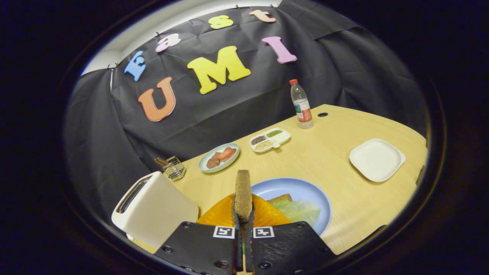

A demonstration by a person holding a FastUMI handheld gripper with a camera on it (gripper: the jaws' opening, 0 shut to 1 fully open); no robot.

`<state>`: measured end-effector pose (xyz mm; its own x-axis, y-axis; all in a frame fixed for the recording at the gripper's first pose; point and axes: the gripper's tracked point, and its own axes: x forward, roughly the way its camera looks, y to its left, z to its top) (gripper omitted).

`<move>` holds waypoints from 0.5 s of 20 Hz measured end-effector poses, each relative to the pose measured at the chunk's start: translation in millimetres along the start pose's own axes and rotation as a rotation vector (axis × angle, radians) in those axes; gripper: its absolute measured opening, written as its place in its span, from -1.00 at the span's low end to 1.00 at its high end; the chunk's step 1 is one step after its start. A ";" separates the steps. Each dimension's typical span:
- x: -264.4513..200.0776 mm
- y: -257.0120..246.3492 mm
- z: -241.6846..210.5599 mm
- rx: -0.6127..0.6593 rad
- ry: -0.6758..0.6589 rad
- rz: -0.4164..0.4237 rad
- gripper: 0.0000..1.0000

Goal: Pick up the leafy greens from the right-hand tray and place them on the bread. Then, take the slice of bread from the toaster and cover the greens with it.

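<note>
My gripper [243, 214] is shut on a slice of bread [243, 194], which stands on edge between the two fingers and sticks up ahead of them. Just beyond the fingers to the right lies a blue plate [301, 189] with a slice of bread [280, 198] and pale leafy greens [300, 210] lying on top of it. The white toaster [153, 208] stands left of the fingers, its slot facing up. Beneath the held slice sits an orange plate [221, 215].
A white square tray [376, 159] lies bare on the wooden table [344, 214] at the right. Further back are a pale plate with tomato and meat [218, 157], a divided dish of seeds [269, 139], a water bottle [301, 104] and a small wire rack [172, 167].
</note>
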<state>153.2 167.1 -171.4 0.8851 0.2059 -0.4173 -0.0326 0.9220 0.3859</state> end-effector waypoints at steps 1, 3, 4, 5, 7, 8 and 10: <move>0.5 -2.1 -1.0 0.000 0.003 -0.010 -0.91; -1.0 -8.6 0.2 -0.021 0.001 -0.034 -0.84; -1.5 -12.6 0.6 -0.022 0.000 -0.042 -0.78; 0.7 -14.7 -2.0 -0.021 0.002 -0.050 -0.71; -1.0 -21.0 -5.8 -0.021 0.021 -0.062 -0.63; 0.7 -25.3 -5.8 -0.028 0.024 -0.072 -0.55; 1.8 -34.1 -6.1 -0.038 0.025 -0.089 -0.44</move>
<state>153.1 138.0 -190.3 0.8733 0.1300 -0.4695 0.0281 0.9487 0.3150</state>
